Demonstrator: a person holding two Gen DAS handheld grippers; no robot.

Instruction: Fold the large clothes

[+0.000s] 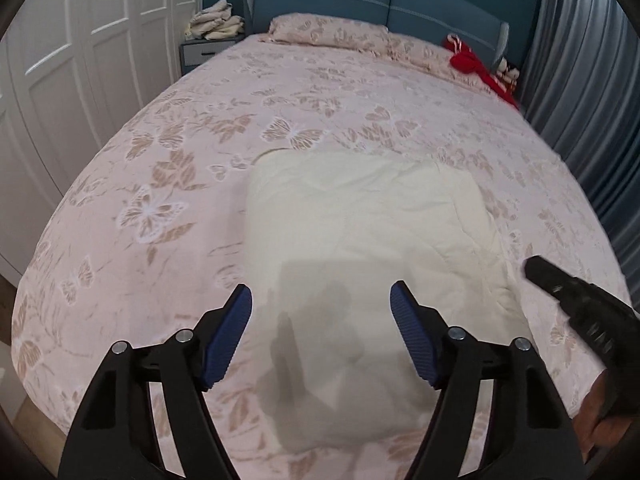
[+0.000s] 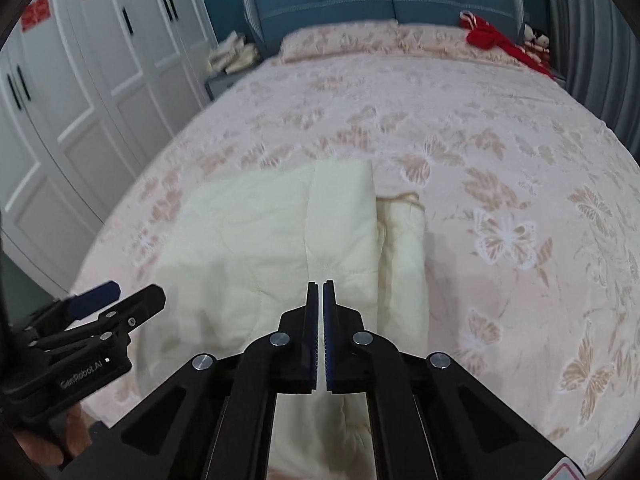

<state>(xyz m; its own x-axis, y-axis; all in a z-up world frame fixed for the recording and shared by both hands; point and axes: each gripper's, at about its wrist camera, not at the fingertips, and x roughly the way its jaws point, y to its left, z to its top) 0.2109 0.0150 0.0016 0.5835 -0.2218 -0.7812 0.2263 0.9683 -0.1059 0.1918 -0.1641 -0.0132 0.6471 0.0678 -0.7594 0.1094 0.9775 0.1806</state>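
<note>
Left gripper (image 1: 322,300) spread wide, nothing between its pads, hovering over the near end of the cream quilted garment (image 1: 372,232). Right gripper (image 2: 322,292) pads pressed together, nothing visibly pinched. Garment lies folded on the butterfly-print bed (image 1: 160,168), near its foot. Red clothing (image 1: 476,64) by the headboard.

Folded garment (image 1: 360,240) lies on bed (image 1: 160,160), pillow (image 1: 328,28) behind.

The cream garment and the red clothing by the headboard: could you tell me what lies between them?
Only bare butterfly-print bedspread separates the cream garment from the red clothing; both views show it.
</note>
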